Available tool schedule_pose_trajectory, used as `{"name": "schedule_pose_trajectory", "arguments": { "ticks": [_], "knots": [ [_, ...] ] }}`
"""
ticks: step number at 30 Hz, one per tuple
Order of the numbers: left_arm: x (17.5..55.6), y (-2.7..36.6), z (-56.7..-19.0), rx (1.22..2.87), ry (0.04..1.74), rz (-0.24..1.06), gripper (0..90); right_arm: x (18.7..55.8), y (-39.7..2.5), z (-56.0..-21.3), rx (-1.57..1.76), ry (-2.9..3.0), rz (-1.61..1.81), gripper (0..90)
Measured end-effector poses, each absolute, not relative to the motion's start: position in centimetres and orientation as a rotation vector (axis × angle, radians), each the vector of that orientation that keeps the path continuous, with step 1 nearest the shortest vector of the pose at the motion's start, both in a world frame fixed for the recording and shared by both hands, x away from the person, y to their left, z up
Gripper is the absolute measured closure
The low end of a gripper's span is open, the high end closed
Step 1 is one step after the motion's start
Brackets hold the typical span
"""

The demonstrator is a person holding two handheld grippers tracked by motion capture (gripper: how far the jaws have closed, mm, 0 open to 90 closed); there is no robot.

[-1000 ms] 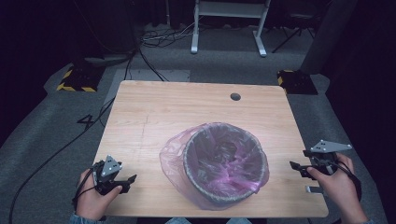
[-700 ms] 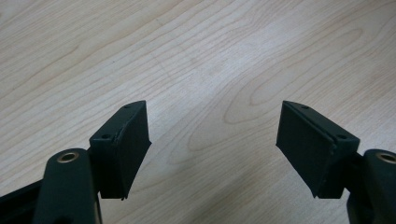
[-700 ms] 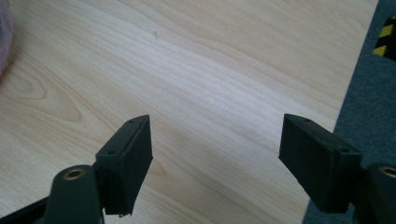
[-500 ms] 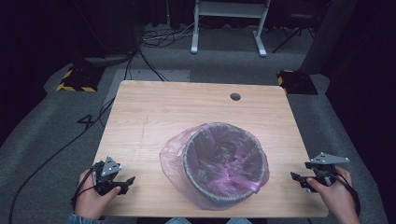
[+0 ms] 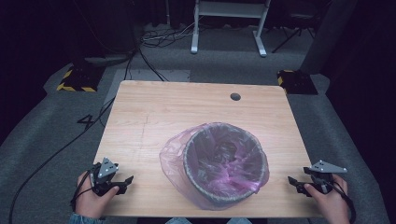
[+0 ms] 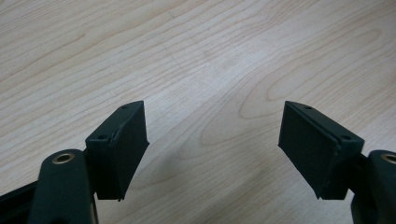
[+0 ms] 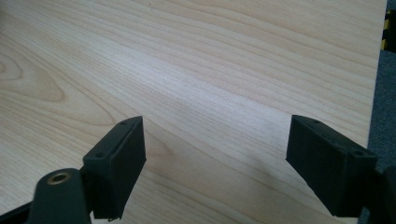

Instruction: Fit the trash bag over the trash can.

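left tongs (image 5: 122, 183): wide, empty, 8 o'clock of bin (image 5: 225, 164)
right tongs (image 5: 296, 183): wide, empty, 4 o'clock
tip: I'd pinch the purple liner (image 5: 173, 156) at the rim, both sides evenly

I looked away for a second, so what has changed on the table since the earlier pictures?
The right tool has drawn back toward the person and down to the table's near right corner, jaws open, holding nothing. The left tool stayed at the near left corner, also open and empty. The basket and its purple bag have not moved.
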State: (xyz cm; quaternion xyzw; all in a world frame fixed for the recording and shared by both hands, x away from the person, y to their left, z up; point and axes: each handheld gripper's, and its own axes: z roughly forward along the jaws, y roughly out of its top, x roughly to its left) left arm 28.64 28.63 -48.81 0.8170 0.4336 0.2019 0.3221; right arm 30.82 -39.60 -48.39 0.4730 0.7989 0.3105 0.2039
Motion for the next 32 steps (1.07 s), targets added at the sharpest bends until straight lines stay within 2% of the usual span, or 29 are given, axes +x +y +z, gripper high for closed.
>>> {"name": "schedule_pose_trajectory", "arguments": {
  "ticks": [11,22,32],
  "knots": [
    [29.0,28.8,-50.1,2.131,1.155,0.54,22.4,30.5,-39.4,-50.4,1.332,2.148,0.951,16.1],
    [29.2,28.9,-50.6,2.06,1.218,0.503,17.9,30.8,-39.4,-50.4,1.334,2.16,0.95,12.9],
    [29.5,28.7,-50.6,2.05,1.242,0.502,15.4,31.6,-39.1,-50.5,1.328,2.189,0.937,4.7]
  ]
}}
